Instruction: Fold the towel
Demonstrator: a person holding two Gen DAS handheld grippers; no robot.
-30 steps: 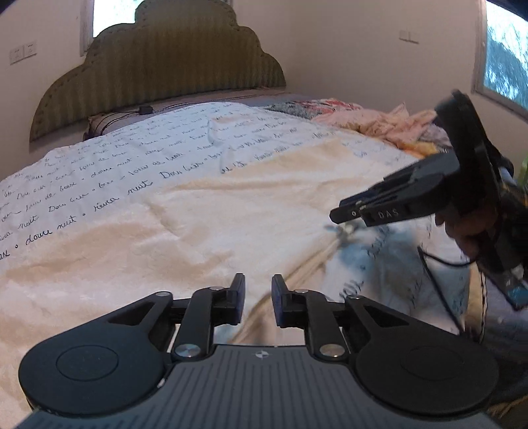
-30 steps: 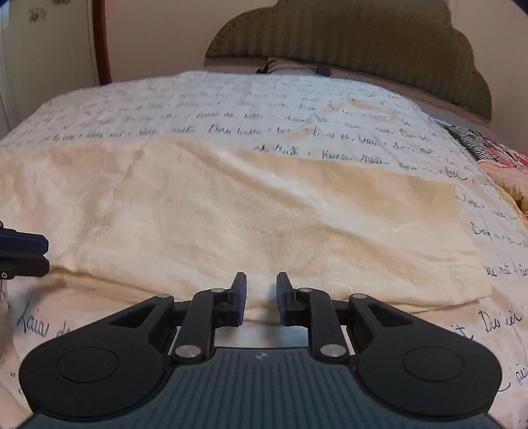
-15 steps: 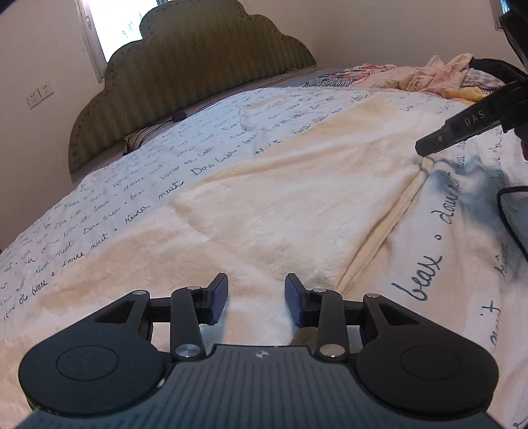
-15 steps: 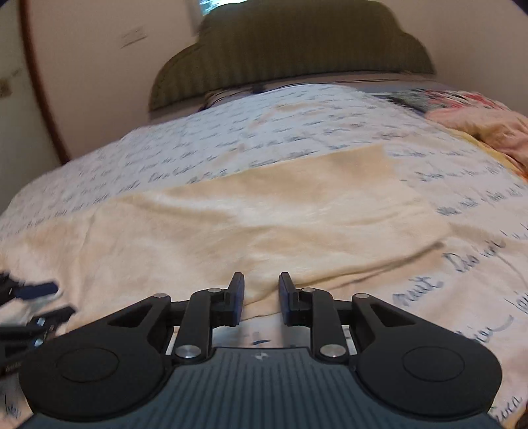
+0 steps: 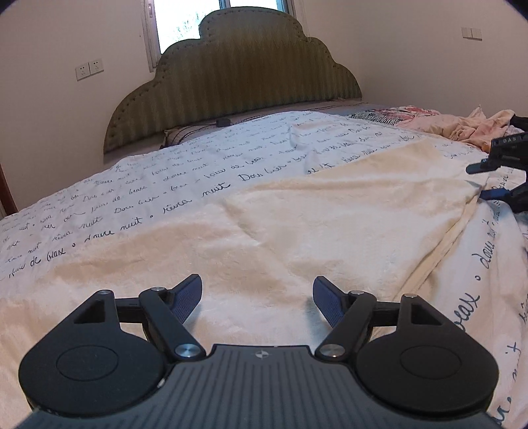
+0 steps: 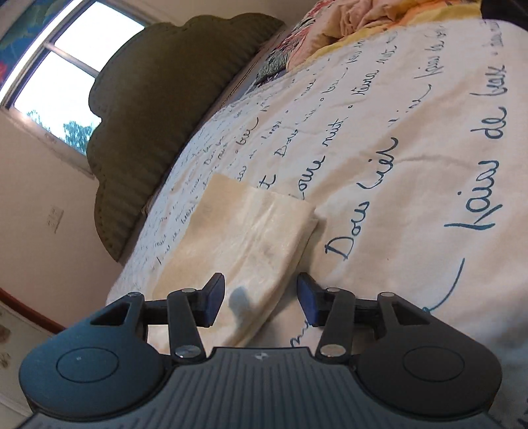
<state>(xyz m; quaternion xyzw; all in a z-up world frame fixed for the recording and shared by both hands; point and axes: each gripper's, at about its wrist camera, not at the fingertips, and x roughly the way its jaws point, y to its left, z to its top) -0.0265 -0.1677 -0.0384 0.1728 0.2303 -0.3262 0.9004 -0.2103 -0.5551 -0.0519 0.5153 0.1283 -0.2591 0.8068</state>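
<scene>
A cream towel [image 5: 330,214] lies spread flat on a bed cover [image 5: 165,178] printed with dark script. My left gripper [image 5: 256,290] hovers just over the towel's near part. Its jaws are opening and stand wide, with only the flat towel surface below them. In the left wrist view my right gripper [image 5: 481,181] is at the towel's right corner, turned on its side. In the right wrist view the right gripper [image 6: 260,290] straddles the towel's [image 6: 250,231] edge. Its jaws are opening too, and the pads stand clear of the cloth.
An olive scalloped headboard [image 5: 237,72] stands at the far end under a window [image 5: 184,19]. A heap of pink and yellow clothes [image 5: 462,125] lies at the far right of the bed. A small black object [image 5: 223,122] rests near the headboard.
Both grippers' jaws have spread apart. The right gripper has swung across to the towel's right corner and rolled onto its side. The left gripper has dipped closer to the towel.
</scene>
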